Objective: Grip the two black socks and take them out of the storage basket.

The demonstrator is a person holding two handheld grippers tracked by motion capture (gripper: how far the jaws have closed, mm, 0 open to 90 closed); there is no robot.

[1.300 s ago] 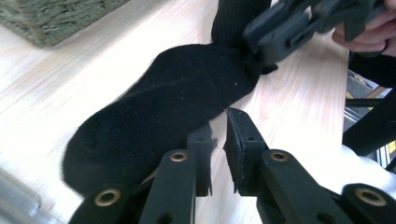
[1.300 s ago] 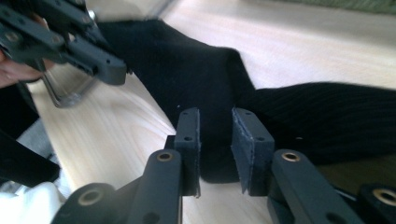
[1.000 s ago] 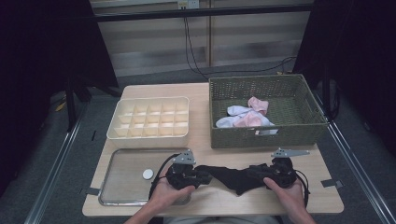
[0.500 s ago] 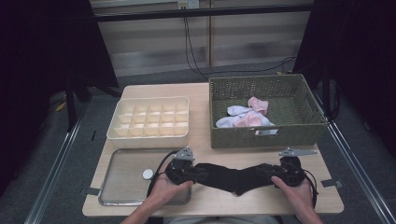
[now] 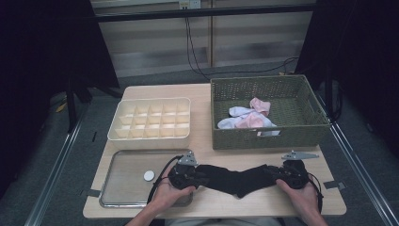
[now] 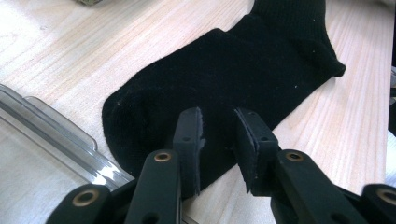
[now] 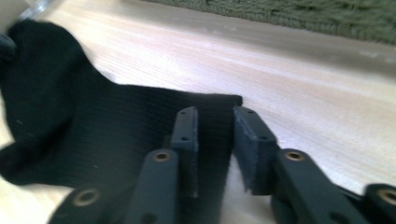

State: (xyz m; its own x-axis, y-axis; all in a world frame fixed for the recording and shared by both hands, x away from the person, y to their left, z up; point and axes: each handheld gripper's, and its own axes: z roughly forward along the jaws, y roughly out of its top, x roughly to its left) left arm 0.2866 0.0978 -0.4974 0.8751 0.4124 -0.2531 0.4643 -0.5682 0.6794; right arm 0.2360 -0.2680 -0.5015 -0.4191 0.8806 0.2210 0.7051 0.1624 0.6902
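A black sock (image 5: 235,178) lies stretched flat on the wooden table near its front edge, toe to the left and cuff to the right. My left gripper (image 5: 200,176) hovers over the toe end (image 6: 140,107). Its jaws (image 6: 219,114) have just been opening and stand apart, with sock cloth below the gap and no pad pressing it. My right gripper (image 5: 273,173) is over the cuff end (image 7: 93,135). Its jaws (image 7: 215,112) have just been closing but still show a gap, with the cuff edge lying under them.
A green wicker basket (image 5: 268,136) at the back right holds white and pink socks (image 5: 247,115). A cream compartment box (image 5: 150,117) sits at the back left. A clear tray (image 5: 127,188) with a small white disc (image 5: 148,175) lies at the front left, touching the left hand.
The two grippers have moved slightly apart and down, and the sock between them has gone from bunched to stretched out flat on the table.
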